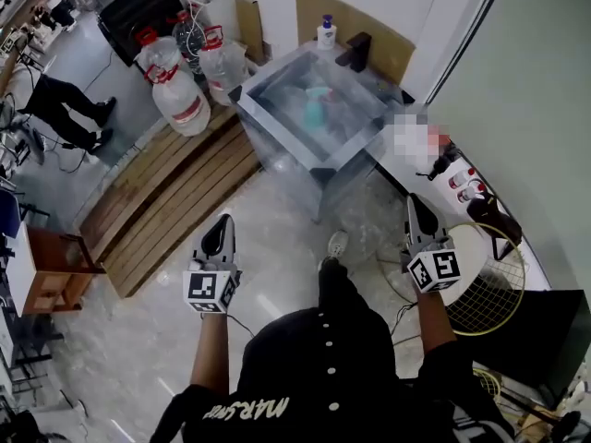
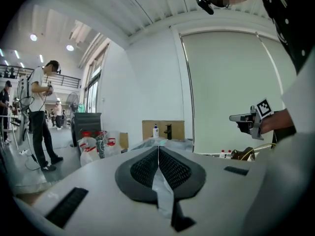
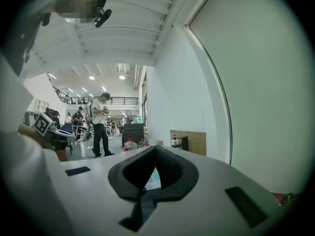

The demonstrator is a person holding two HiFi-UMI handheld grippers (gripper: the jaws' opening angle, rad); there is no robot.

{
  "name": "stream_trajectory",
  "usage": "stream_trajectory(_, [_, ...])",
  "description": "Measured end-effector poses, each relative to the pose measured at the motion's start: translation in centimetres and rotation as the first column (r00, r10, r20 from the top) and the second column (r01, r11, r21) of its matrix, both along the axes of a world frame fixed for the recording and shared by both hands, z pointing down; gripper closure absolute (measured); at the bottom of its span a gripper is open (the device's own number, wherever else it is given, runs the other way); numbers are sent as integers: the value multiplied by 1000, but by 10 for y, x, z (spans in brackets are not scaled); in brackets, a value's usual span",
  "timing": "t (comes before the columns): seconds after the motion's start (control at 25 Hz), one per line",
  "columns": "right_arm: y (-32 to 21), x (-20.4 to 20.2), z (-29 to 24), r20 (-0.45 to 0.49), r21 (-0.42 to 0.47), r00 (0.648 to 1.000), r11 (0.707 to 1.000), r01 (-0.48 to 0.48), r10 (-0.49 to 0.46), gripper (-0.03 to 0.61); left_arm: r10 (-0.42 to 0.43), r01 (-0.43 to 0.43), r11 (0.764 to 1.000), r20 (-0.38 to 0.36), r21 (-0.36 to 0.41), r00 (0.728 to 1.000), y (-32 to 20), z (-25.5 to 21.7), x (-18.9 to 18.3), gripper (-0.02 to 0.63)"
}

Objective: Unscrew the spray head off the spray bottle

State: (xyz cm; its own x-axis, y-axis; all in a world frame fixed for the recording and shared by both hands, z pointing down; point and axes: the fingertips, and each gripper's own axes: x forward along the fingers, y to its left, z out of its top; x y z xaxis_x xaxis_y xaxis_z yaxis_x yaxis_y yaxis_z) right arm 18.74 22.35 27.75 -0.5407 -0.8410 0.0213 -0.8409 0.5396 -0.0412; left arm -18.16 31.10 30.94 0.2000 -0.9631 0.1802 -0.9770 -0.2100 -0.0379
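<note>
A teal spray bottle (image 1: pixel 317 109) stands on a low table (image 1: pixel 277 113) under a clear cover, well ahead of both grippers. My left gripper (image 1: pixel 223 220) is held in the air over the floor, short of the table, its jaws shut with nothing between them (image 2: pixel 158 149). My right gripper (image 1: pixel 412 199) is level with it on the right, also shut and empty (image 3: pixel 154 147). Each gripper shows in the other's view: the right gripper (image 2: pixel 241 118) and the left gripper (image 3: pixel 73 138). Neither touches the bottle.
Large water jugs (image 1: pixel 175 90) stand left of the table beside a wooden pallet (image 1: pixel 166 192). A white pump bottle (image 1: pixel 325 33) sits behind the table by cardboard. A racket (image 1: pixel 489 289) and small bottles (image 1: pixel 466 187) lie at the right. People (image 2: pixel 42 117) stand farther off.
</note>
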Motion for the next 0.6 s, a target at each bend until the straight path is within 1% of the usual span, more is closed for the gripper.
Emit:
stream_trajectory(0.16, [-70, 2, 0, 5, 2, 1000, 1000, 29, -29, 565, -33, 33, 999, 2, 6, 999, -63, -8, -1, 586])
stream_trajectory(0.36, [-151, 1, -6, -6, -15, 997, 997, 79, -79, 565, -42, 42, 999, 6, -2, 999, -138, -21, 6, 586])
stream_trajectory(0.52, [-202, 2, -11, -11, -23, 993, 992, 121, -121, 565, -20, 20, 1000, 4, -19, 1000, -187, -21, 20, 586])
stream_trajectory(0.6, [-225, 3, -8, -3, -34, 991, 991, 132, -132, 565, 11, -11, 999, -2, -30, 1000, -212, -18, 32, 586])
